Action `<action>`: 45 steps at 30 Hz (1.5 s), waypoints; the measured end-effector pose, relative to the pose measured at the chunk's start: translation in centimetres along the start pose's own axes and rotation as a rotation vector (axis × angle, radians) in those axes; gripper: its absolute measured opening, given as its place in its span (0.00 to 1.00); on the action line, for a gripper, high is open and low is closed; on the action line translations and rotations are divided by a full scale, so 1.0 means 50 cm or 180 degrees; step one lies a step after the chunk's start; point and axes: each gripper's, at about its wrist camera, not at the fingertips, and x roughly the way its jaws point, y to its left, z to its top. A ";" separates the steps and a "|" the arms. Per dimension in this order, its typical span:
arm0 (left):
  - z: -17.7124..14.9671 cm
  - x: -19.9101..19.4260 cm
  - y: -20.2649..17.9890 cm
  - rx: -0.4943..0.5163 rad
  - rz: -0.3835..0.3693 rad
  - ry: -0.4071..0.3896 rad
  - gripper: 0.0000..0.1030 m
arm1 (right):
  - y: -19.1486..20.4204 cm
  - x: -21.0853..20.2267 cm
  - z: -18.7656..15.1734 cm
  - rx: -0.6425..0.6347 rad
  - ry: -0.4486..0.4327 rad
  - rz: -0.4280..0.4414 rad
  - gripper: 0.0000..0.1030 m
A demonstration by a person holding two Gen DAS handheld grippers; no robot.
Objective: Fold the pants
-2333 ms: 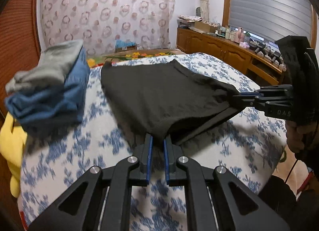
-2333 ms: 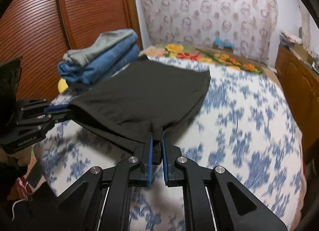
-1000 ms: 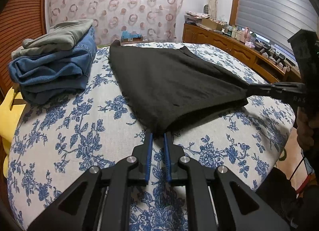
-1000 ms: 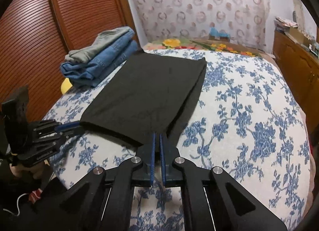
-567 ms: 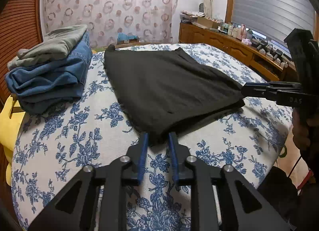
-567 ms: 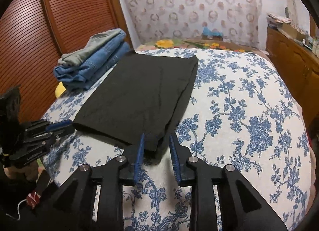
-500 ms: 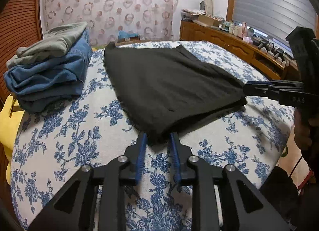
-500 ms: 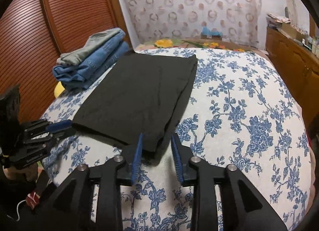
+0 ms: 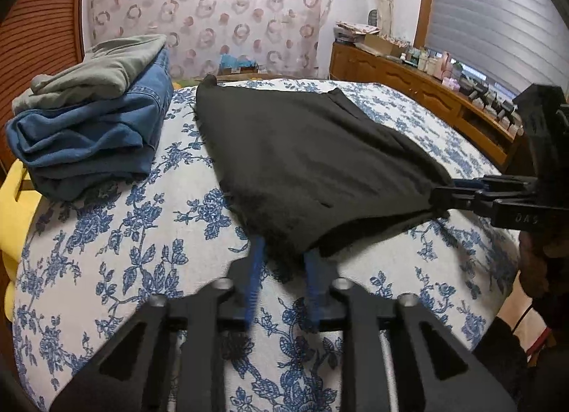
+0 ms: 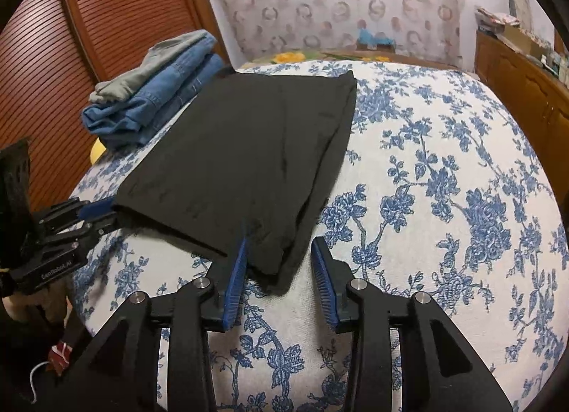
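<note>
Both tools have let go; black pants lie folded flat, left tool closing, right tool opening.

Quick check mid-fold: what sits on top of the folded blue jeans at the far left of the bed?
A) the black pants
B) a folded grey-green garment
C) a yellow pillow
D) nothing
B: a folded grey-green garment lies on top of the blue jeans, while the black pants lie apart, flat on the floral bedspread.
</note>
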 end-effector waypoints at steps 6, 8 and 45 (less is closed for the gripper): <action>0.001 -0.024 -0.011 0.0038 -0.0046 -0.0146 0.05 | 0.002 0.001 -0.002 -0.0029 -0.0050 0.0098 0.18; 0.007 -0.047 -0.017 0.0043 -0.0089 -0.0255 0.05 | 0.007 -0.003 -0.001 -0.0053 -0.0088 0.0109 0.11; 0.098 -0.310 -0.069 0.0372 -0.0247 -0.1102 0.05 | 0.089 -0.283 0.059 -0.0380 -0.0944 0.0394 0.07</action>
